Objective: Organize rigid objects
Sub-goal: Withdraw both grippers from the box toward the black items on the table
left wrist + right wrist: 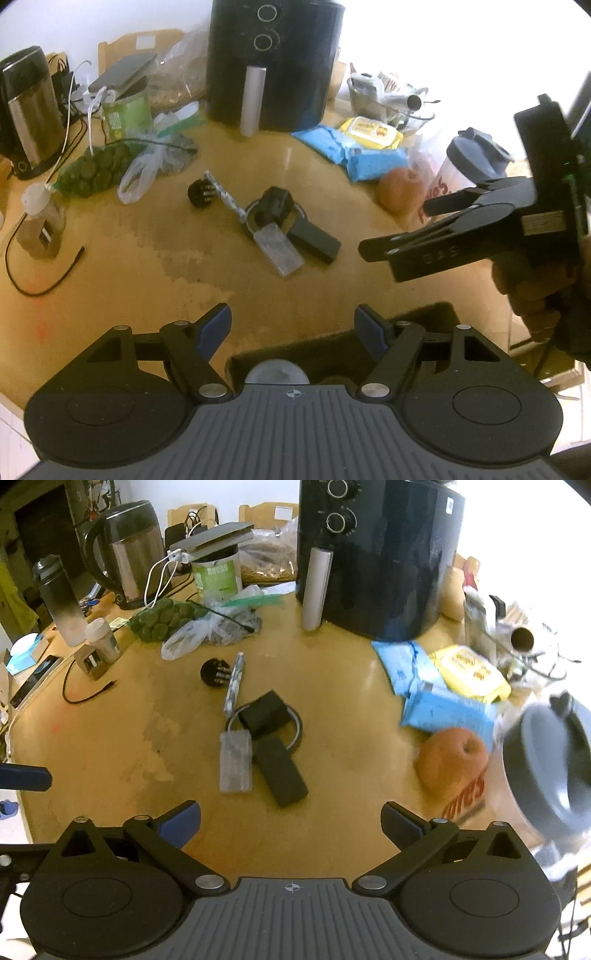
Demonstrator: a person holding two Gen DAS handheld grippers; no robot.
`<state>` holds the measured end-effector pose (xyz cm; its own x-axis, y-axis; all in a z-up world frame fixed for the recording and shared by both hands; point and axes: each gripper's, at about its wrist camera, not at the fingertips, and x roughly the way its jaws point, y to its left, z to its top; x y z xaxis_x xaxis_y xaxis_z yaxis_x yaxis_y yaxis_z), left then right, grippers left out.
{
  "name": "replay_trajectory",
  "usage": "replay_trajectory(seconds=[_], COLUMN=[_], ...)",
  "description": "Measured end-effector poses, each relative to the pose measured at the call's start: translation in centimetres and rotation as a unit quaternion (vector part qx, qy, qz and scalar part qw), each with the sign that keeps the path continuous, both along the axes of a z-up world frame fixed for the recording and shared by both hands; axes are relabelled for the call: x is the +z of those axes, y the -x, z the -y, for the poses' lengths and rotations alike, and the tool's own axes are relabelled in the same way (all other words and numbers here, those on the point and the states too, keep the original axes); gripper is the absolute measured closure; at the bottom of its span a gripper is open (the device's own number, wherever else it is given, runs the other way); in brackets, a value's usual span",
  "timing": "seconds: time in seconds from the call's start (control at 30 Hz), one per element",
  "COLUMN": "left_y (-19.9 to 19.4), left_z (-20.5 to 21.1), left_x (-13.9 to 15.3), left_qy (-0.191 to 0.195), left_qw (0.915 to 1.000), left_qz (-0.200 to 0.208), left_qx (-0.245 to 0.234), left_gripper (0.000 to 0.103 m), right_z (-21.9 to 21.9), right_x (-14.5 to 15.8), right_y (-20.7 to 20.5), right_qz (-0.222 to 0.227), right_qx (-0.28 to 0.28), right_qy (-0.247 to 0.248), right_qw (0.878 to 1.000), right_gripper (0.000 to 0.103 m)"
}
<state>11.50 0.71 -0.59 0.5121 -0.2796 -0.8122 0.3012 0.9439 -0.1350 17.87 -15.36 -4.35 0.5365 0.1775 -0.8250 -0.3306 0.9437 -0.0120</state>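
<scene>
A small pile of rigid objects lies mid-table: a black rectangular block (314, 240) (282, 775), a grey flat case (279, 251) (235, 762), a black cube (275, 208) (264, 710) on a tape ring (297, 725), a patterned pen (225, 195) (234, 686) and a black round plug (199, 192) (214, 672). My left gripper (293, 330) is open and empty, short of the pile, above a black tray (424, 317) holding a round lid. My right gripper (291, 823) is open and empty; in the left wrist view it (395, 225) hangs right of the pile.
A black air fryer (376, 554) stands at the back. A kettle (129, 550), a green canister (218, 578), bagged items (173, 620), blue wipe packs (439, 698), an apple (452, 764) and a shaker bottle (550, 771) ring the pile. A cable (85, 694) lies at the left.
</scene>
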Motion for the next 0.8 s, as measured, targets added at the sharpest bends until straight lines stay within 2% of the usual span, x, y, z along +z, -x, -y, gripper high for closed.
replay_trajectory(seconds=[0.23,0.3,0.47,0.8], left_y=[-0.1,0.2,0.8,0.6], left_z=[-0.6,-1.0,-2.0,-4.7], left_x=[-0.2,-0.4,-1.0,-1.5], left_qy=[0.003,0.005,0.008,0.002], left_qw=[1.0,0.9999,0.9995,0.9975], left_qz=[-0.002,-0.005,-0.017,-0.027], left_qx=[0.005,0.009,0.023,0.065], left_gripper=[0.03,0.03,0.03,0.03], right_z=[-0.3,-0.3,-0.3,-1.5], right_x=[-1.5,-2.0,-2.8,-5.3], right_y=[-2.0,-2.5,-3.4,-5.9], right_qz=[-0.008,-0.009,-0.007,-0.023], right_qx=[0.013,0.016,0.032,0.051], right_qy=[0.005,0.007,0.003,0.019], right_qw=[1.0,1.0,0.999,0.998], right_gripper=[0.001,0.007,0.011,0.036])
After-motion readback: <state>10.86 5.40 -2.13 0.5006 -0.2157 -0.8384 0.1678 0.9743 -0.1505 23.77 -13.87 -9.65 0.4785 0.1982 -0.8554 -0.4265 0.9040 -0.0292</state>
